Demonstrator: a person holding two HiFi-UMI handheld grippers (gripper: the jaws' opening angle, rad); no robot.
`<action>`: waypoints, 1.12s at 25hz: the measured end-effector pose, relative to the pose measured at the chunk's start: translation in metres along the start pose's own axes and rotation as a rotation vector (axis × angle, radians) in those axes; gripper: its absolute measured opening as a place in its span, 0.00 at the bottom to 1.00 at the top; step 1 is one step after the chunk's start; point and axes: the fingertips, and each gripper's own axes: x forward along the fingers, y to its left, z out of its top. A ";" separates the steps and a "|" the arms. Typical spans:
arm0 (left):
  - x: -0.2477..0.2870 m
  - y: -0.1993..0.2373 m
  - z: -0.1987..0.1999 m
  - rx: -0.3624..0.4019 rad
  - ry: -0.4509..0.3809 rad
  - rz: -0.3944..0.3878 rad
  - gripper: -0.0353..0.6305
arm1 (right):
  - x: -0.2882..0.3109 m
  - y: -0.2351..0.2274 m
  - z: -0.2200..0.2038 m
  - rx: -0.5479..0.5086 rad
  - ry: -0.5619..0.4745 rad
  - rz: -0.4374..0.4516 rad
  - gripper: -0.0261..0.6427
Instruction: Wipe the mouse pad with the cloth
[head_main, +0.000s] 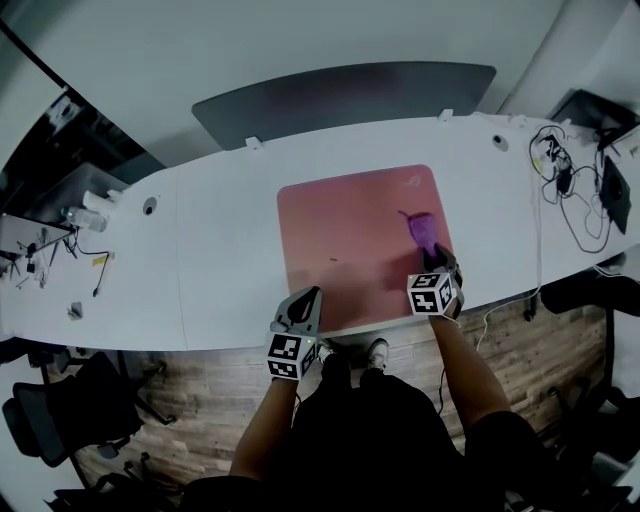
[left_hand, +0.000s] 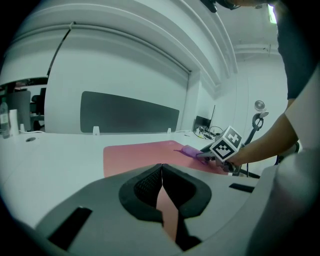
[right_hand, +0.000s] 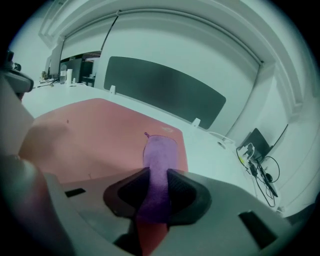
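A pink mouse pad (head_main: 350, 245) lies on the white desk (head_main: 220, 250). A purple cloth (head_main: 421, 227) is stretched across the pad's right side, and my right gripper (head_main: 440, 262) is shut on its near end. In the right gripper view the cloth (right_hand: 157, 160) runs from between the jaws out over the mouse pad (right_hand: 95, 130). My left gripper (head_main: 308, 298) is shut and holds nothing, at the pad's near left edge. The left gripper view has the mouse pad (left_hand: 135, 155) ahead and the cloth (left_hand: 191, 151) at the right, by the right gripper's marker cube.
A dark grey divider panel (head_main: 340, 95) stands along the desk's far edge. Tangled cables and devices (head_main: 575, 185) lie at the desk's right end. Small clutter and a bottle (head_main: 80, 215) sit at the left end. Office chairs (head_main: 70, 410) stand on the wooden floor.
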 end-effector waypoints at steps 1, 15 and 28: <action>0.001 -0.001 0.000 0.000 0.001 -0.001 0.09 | 0.000 -0.007 -0.003 0.010 0.007 -0.010 0.22; 0.000 0.003 0.002 -0.009 -0.005 0.004 0.09 | 0.001 -0.050 -0.023 0.120 -0.010 -0.054 0.22; -0.009 0.003 -0.010 -0.019 0.010 0.008 0.09 | -0.048 0.040 0.046 0.146 -0.247 0.170 0.22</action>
